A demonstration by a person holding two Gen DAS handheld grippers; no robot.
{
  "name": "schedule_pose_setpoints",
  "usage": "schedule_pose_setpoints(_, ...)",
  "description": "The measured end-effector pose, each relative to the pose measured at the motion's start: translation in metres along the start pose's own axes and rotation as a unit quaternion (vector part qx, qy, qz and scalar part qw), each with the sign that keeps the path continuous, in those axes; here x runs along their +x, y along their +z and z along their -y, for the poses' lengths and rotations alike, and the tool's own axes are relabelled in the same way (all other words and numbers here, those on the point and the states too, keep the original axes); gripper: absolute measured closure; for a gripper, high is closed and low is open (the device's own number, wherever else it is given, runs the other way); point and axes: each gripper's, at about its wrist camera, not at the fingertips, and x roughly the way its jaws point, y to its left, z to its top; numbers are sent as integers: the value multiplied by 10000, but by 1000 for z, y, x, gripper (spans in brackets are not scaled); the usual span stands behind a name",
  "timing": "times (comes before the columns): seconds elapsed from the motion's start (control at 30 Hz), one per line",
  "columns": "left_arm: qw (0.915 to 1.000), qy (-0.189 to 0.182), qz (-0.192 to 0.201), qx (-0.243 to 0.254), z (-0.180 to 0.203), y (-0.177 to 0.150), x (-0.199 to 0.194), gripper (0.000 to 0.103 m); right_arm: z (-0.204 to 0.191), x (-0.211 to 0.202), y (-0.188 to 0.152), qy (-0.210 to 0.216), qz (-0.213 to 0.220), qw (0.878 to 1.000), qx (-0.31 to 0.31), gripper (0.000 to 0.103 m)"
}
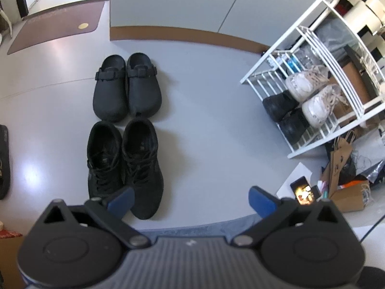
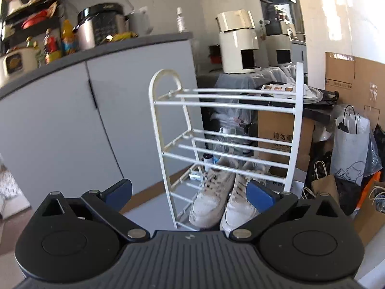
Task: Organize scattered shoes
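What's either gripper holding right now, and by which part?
Nothing. The left gripper hangs with jaws open and empty above the black lace-up shoes; the right gripper is open and empty too, facing the white sneakers on the rack.

Cardboard box [image 2: 276, 130] behind the rack's shelves: dark Chinese print, first line reads 请勿重, the rest cut off by a white post; the line below it is crossed by a rail and cannot be made out. Large carton [image 2: 349, 77] against the right wall: small dark print lines, too fine to read. Paper bags [image 2: 351, 144] carry only drawings, and a black object [image 1: 3, 159] at the left edge of the left wrist view bears pale marks that stay illegible.
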Motion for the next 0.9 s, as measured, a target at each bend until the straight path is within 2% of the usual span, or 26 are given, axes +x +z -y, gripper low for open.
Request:
schedule_pose_setpoints(0.17, 10000, -44, 68, -11, 1, 0, -4, 1, -23, -15, -28, 108, -251, 9996, -73, 0)
schedule_pose_setpoints(0.27, 9999, 11, 64, -104, -5, -1, -3, 1, -40, -18, -46, 339, -513, 9981, -25, 0)
schedule_pose_setpoints(0.33, 9998, 45, 74, -179, -9, -1, -3, 1, -46, -21, -50, 590, -588, 9965, -25, 0)
schedule_pose_setpoints(0.5, 9996, 17, 77, -271, -17, -7, -7, 1, -54, -27, -57, 863, -772, 9932, 81, 0)
schedule_pose_setpoints(0.57, 9997, -20, 55, -255, -20, -10, -10, 1, -54, -30, -64, 1224, -986, 9871, 297, 0)
schedule_pose_setpoints(0.73, 9994, 99, 62, -336, -34, -17, -13, 1, -70, -27, -79, 1675, -1414, 9755, -199, 0)
schedule_pose_setpoints(0.9, 9988, 291, -5, -396, -46, -15, -6, 1, -84, -20, -94, 1791, -1703, 9678, -483, 0)
